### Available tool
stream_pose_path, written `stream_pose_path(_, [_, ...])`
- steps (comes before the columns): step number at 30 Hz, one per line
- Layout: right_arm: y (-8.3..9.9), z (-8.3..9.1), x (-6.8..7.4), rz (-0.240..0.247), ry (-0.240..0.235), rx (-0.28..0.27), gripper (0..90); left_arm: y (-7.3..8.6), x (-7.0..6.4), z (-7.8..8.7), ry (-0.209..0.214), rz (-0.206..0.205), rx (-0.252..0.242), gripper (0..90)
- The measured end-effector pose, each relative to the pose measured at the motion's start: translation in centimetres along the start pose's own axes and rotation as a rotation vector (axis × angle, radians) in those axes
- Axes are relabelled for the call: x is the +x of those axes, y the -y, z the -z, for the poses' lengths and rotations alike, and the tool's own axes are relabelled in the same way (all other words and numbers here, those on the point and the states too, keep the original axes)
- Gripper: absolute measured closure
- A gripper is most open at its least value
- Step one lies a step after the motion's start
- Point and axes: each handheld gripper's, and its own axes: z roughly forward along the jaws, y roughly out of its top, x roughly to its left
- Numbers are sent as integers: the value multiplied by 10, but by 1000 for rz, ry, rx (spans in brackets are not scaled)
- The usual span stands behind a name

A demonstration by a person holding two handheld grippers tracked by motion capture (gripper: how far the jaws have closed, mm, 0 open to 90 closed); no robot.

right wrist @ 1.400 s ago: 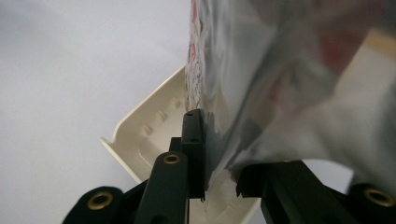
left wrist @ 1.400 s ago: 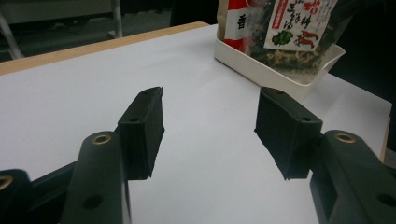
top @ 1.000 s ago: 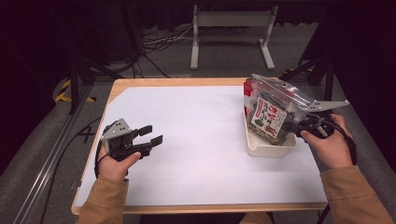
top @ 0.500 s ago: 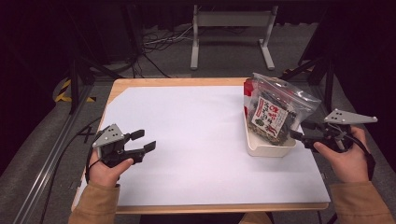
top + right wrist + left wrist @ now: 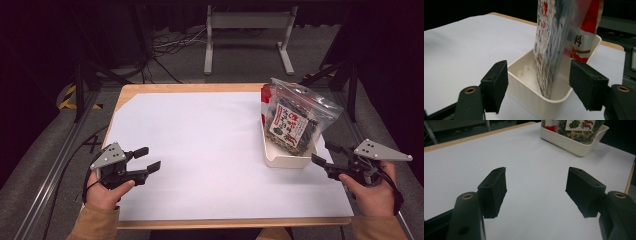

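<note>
Clear snack bag (image 5: 292,122) stands in white tray (image 5: 280,157) near the desk's right edge: judged light, crinkly, slippery. Grip the top seam; right gripper (image 5: 327,155) and left gripper (image 5: 147,159) both gape empty

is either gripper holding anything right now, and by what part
Nothing is held. The right hand-held gripper is open beside the white bin, apart from the clear snack bag standing in it. The left hand-held gripper is open over the white sheet.

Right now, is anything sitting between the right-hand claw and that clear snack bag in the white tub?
Nothing visible. The right gripper, jaws open, faces the clear bag standing in the white tub; only the tub's near wall lies between.
</note>
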Motion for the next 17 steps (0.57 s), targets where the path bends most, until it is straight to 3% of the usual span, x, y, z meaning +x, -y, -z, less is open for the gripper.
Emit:
stream_pose_path(6, [24,-4,-4,-29,28,-23,303,7,1,3,-2,-5,-8,327])
stream_pose_path(10, [35,-7,-3,-20,49,-21,306,10,3,5,-7,4,-21,326])
stream_pose_path(17, [43,-7,-4,-39,51,-29,302,17,5,7,-21,16,-18,317])
